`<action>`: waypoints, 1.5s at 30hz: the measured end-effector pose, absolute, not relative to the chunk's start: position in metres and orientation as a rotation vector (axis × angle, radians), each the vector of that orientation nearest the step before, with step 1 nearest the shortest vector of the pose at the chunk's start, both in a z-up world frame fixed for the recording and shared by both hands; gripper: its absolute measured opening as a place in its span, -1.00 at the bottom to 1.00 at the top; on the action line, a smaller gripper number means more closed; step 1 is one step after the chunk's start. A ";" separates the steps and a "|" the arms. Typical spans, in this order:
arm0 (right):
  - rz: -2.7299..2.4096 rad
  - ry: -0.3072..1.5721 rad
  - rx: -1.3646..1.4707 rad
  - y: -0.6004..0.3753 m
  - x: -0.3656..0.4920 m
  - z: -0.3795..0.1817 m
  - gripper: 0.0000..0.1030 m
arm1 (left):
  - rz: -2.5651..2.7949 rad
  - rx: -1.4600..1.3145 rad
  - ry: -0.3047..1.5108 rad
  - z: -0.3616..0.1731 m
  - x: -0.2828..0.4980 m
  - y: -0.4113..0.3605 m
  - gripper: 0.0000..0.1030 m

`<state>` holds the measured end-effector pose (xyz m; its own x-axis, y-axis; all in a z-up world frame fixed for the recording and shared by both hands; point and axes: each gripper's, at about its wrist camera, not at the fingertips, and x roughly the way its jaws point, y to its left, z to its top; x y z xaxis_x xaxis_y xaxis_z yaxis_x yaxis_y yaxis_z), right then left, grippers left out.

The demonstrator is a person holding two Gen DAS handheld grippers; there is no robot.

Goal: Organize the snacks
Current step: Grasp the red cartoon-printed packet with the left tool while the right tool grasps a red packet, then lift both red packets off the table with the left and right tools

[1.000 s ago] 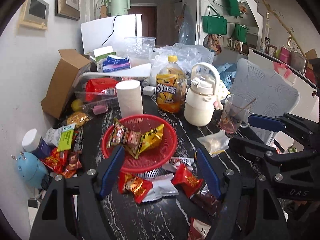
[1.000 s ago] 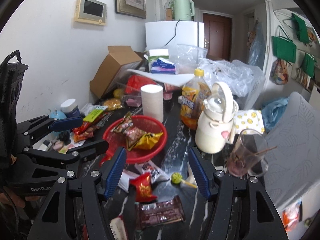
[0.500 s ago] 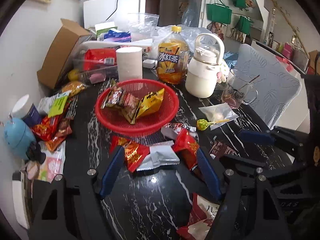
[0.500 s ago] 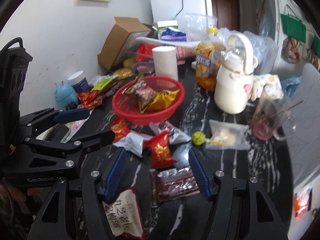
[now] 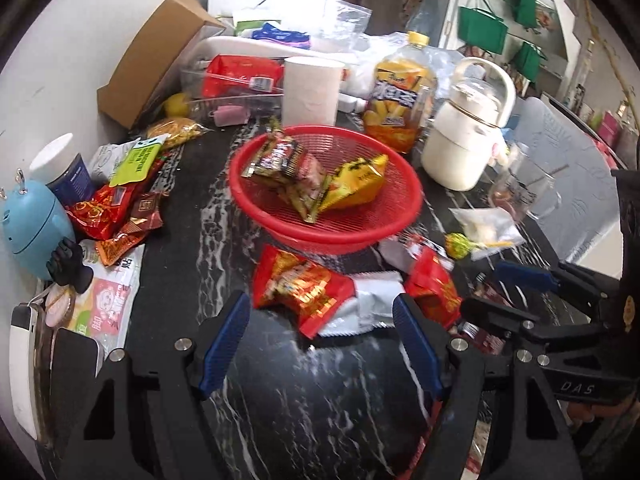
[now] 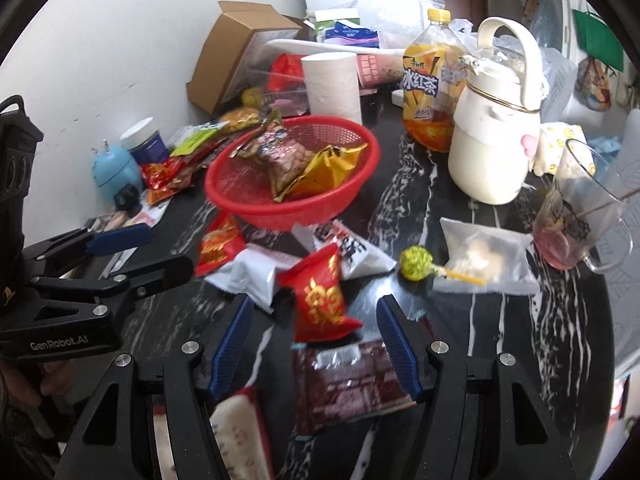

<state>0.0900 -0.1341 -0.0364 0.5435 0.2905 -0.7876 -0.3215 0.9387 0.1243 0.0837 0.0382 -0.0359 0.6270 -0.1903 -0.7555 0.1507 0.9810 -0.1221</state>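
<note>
A red mesh basket point(image 5: 400, 216) point(image 6: 240, 208) stands mid-table and holds a yellow packet point(image 5: 356, 184) and brown packets point(image 5: 280, 160). In front of it lie loose snacks on the black marbled table. My left gripper point(image 5: 320, 340) is open, low over a red-orange packet point(image 5: 300, 284) and a white packet point(image 5: 372, 304). My right gripper point(image 6: 316, 332) is open just above a red packet with gold print point(image 6: 324, 296) and a dark brown packet point(image 6: 352, 380). Neither pair of pads presses on anything. A green lollipop point(image 6: 416, 262) lies to the right.
Behind the basket stand a paper roll point(image 5: 310, 88), an iced-tea bottle point(image 5: 400, 104) and a white kettle point(image 5: 464, 148). A glass mug point(image 6: 576, 216) and a zip bag point(image 6: 480, 260) sit at right. More snacks point(image 5: 108, 208), a blue gadget point(image 5: 32, 228) and a cardboard box point(image 5: 148, 64) crowd the left.
Both grippers have come down toward the table and tipped downward, so the loose snacks in front of the basket now lie close under their fingers. Both stay equally wide apart.
</note>
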 end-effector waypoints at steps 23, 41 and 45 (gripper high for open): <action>0.375 1.033 -0.028 -0.134 0.123 -0.073 0.25 | -0.094 -0.042 0.987 -0.078 0.148 0.035 0.42; 0.419 1.040 -0.027 -0.131 0.118 -0.077 -0.37 | -0.162 -0.089 1.022 -0.089 0.114 0.041 -0.22; 0.419 1.043 -0.023 -0.132 0.111 -0.076 -0.37 | -0.178 -0.077 1.028 -0.090 0.102 0.039 -0.27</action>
<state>0.1106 -0.1319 -0.0757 0.4318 0.3259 -0.8411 -0.3471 0.9207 0.1785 0.1022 0.0387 -0.0897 0.5040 -0.1832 -0.8440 0.1112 0.9829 -0.1470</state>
